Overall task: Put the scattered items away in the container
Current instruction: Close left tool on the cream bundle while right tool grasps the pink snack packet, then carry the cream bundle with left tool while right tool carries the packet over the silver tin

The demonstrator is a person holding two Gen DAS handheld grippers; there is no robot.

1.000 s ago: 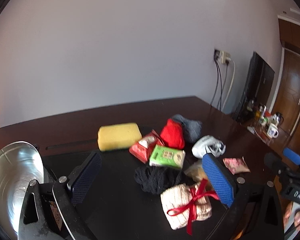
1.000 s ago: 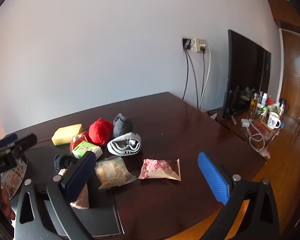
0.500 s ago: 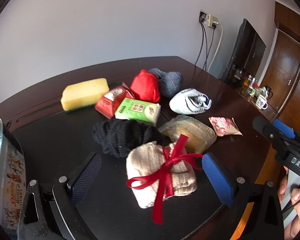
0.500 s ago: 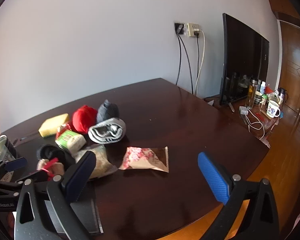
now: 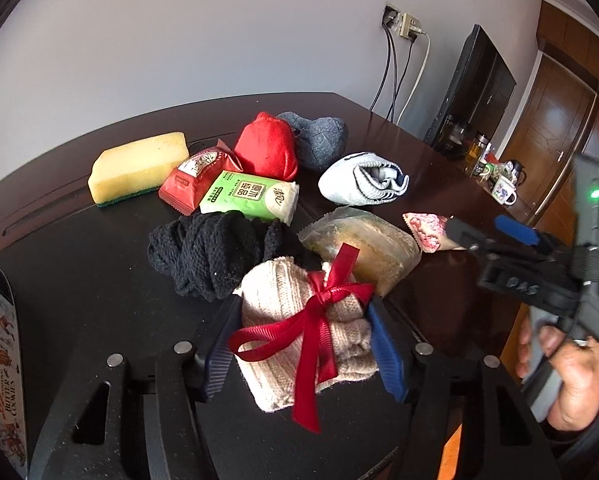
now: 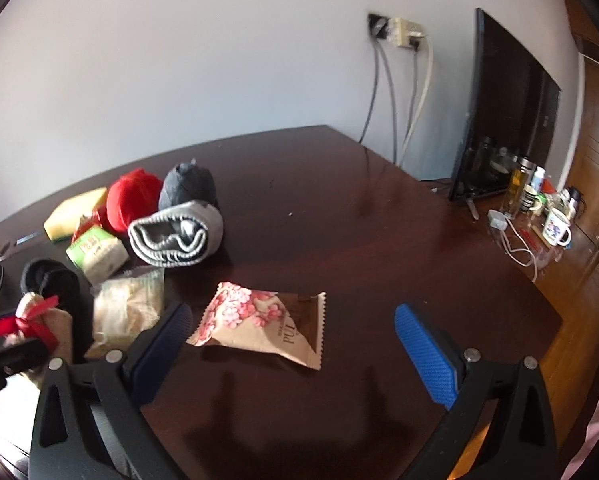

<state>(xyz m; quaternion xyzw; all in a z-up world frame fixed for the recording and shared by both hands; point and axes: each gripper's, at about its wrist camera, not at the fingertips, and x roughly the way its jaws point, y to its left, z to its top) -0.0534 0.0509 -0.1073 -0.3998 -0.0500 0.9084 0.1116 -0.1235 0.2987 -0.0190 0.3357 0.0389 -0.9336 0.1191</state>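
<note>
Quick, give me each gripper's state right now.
Left gripper: shut on the beige sock bundle.
Right gripper: open, holding nothing, above the pink snack packet.

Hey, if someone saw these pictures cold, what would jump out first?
Probably the cream knitted bundle tied with a red ribbon, clamped in the left tongs up front. Behind it, a bright red fabric ball tops the clutter, while the open right tongs hover at a pink floral snack packet.

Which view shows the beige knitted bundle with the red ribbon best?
The left wrist view: the beige knitted bundle fills the centre, the left gripper closed on its sides, with ribbon and knit plain. The right wrist view shows it only small, at the left edge, partly hidden.
</note>
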